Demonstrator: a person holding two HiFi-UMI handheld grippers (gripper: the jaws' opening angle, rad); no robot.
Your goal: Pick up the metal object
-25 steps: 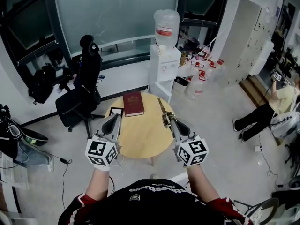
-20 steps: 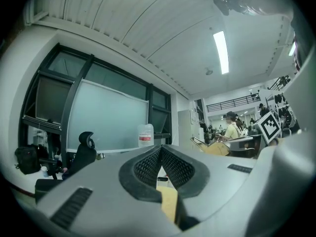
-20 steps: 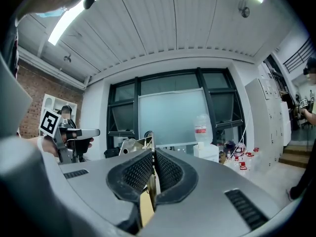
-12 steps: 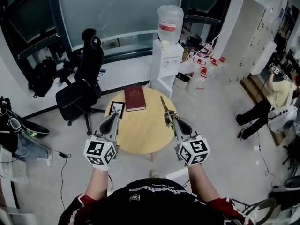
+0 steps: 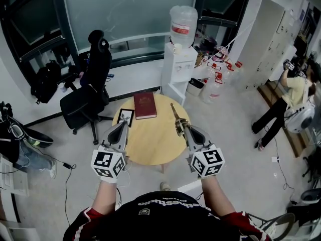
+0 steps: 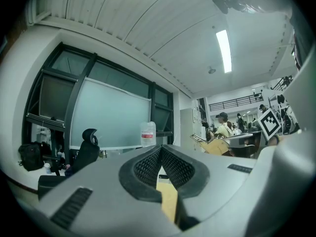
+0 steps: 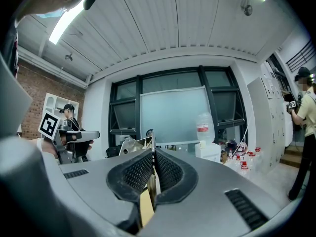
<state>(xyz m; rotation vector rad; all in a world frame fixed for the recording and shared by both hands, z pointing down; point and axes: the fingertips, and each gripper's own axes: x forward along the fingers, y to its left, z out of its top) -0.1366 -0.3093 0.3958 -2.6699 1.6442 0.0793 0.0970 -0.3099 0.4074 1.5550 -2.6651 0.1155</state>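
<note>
The metal object (image 5: 176, 118) is a long brass-coloured piece. It sticks out forward from my right gripper (image 5: 184, 129), which is shut on it and holds it in the air over the right part of the round wooden table (image 5: 150, 147). In the right gripper view the metal object (image 7: 129, 145) rises from between the closed pads of the right gripper (image 7: 153, 154). My left gripper (image 5: 122, 126) hovers over the table's left edge. It is shut with nothing in it, and in its own view the left gripper (image 6: 160, 149) has its pads meeting at the tip.
A dark red book (image 5: 145, 106) and a small framed card (image 5: 124, 118) lie on the far side of the table. A black office chair (image 5: 88, 97) stands to the left and a water dispenser (image 5: 179, 59) behind. A person (image 5: 293, 97) stands far right.
Both grippers stay almost still, the right one keeping the metal object. The head view has shifted slightly, and the person at the far right has straightened up.
</note>
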